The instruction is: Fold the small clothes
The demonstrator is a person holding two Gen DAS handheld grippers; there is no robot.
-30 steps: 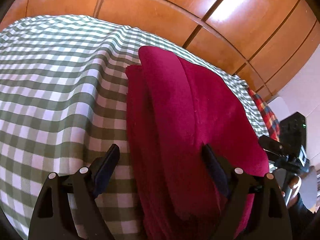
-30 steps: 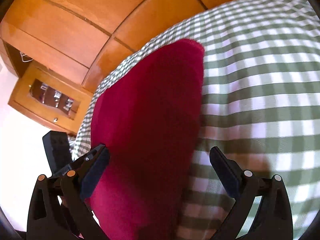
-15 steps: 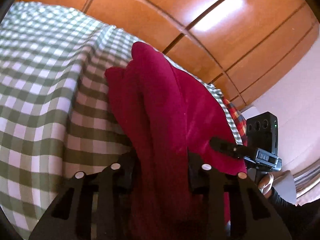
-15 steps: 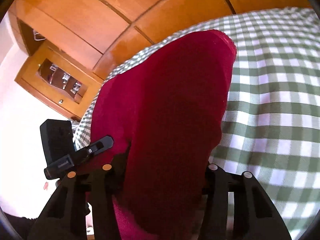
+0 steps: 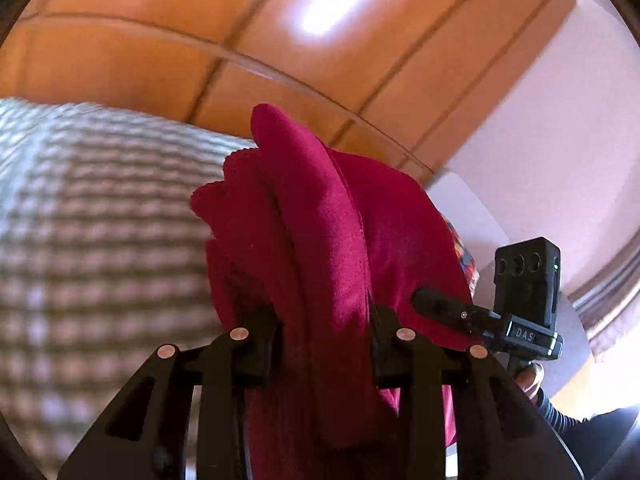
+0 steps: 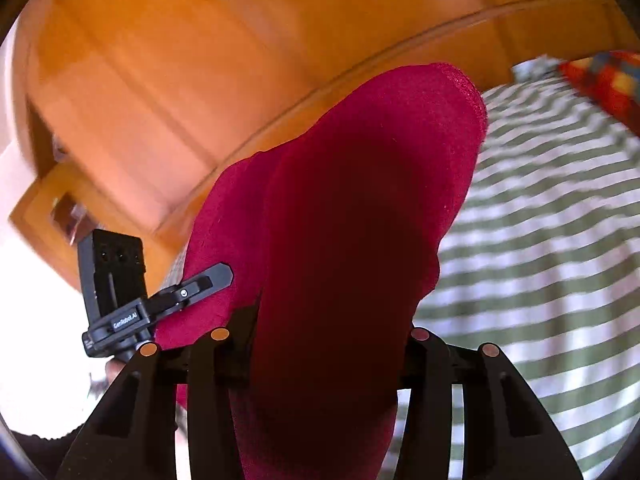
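Note:
A crimson red garment point(image 5: 320, 240) is bunched in long folds and lifted above the green checked cloth point(image 5: 100, 260). My left gripper point(image 5: 324, 332) is shut on one end of it. In the right wrist view the same garment point(image 6: 352, 240) rises in a broad fold, and my right gripper point(image 6: 328, 336) is shut on its other end. Each gripper shows in the other's view, the right gripper point(image 5: 520, 312) at the right and the left gripper point(image 6: 132, 300) at the left. The fabric hides the fingertips.
A shiny wooden panelled wall point(image 5: 240, 40) stands behind the bed. A multicoloured checked cloth point(image 6: 600, 80) lies at the far right of the bed. A pale wall point(image 5: 560, 120) is at the right, and a wooden cabinet point(image 6: 60, 208) at the left.
Both grippers went from open around the garment to shut on it. They then lifted it off the checked cloth, and the views tilted up toward the wooden wall.

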